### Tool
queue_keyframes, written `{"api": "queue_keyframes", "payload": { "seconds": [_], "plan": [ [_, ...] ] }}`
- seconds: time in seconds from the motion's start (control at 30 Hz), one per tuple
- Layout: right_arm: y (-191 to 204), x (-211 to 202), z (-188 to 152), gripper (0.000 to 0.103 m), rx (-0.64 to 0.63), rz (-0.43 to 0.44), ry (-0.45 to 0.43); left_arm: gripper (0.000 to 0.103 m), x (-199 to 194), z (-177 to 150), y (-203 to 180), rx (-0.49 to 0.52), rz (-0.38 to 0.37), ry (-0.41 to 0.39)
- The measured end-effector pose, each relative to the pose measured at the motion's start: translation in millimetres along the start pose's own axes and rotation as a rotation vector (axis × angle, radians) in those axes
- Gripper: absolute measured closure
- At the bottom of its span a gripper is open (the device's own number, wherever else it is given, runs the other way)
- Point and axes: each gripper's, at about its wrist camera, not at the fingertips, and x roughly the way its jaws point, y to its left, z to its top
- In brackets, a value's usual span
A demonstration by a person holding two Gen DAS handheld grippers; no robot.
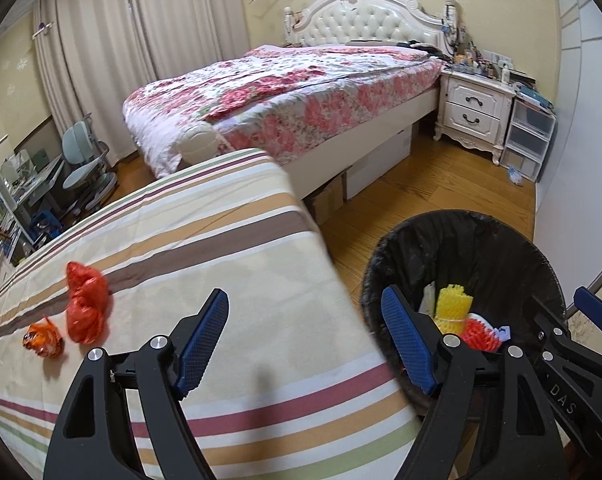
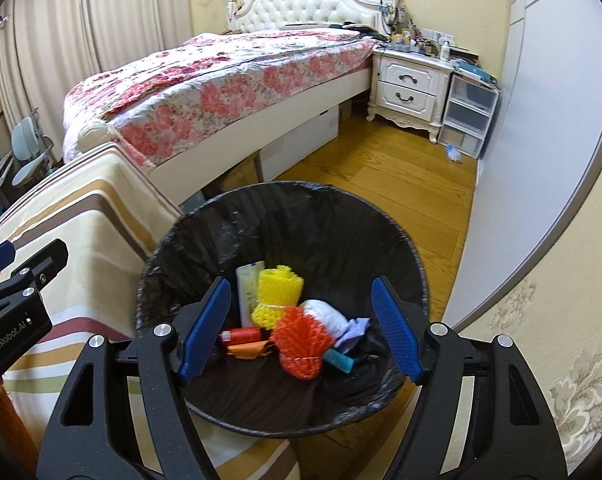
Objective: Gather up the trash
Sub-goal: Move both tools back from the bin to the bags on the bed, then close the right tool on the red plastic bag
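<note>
Fingers of my left gripper (image 1: 305,344) and right gripper (image 2: 301,326) spread wide, both empty.
Bin (image 2: 205,216) holds most trash; red bag (image 1: 86,304) and orange wrapper (image 1: 43,338) beside bin remain.

floor: wood (image 2: 401,184) | bed (image 2: 221,80): floral cover | nightstand (image 2: 409,88): white | curtains (image 1: 101,60): drawn

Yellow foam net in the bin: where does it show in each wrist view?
Left wrist: yellow foam net sits lower right, inside the black bin, right of the camera's right-hand jaw.
Right wrist: it lies at centre, between the open jaws.
Shared landmark: the white nightstand.
</note>
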Motion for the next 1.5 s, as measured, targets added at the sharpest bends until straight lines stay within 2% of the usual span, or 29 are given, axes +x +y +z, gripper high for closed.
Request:
{"api": "queue_keyframes", "payload": {
  "seconds": [0.2, 0.6, 0.77, 1.03, 1.5],
  "plan": [
    [37, -10, -5, 0.031, -0.050, 0.070, 0.004, 0.026, -11, -18, 43, -0.059, 0.041, 0.005],
    [129, -28, -19, 0.031, -0.203, 0.209, 0.027, 0.026, -21, -64, 140, -0.176, 0.185, 0.054],
    [165, -31, -27, 0.031, -0.278, 0.240, 0.040, 0.026, -24, -75, 176, -0.242, 0.221, 0.073],
    [210, -35, -36, 0.031, -0.371, 0.269, 0.062, 0.026, -18, -81, 214, -0.282, 0.266, 0.101],
    [277, -35, -43, 0.031, -0.474, 0.343, 0.089, 0.026, -11, -84, 253, -0.318, 0.278, 0.112]
  ]
}}
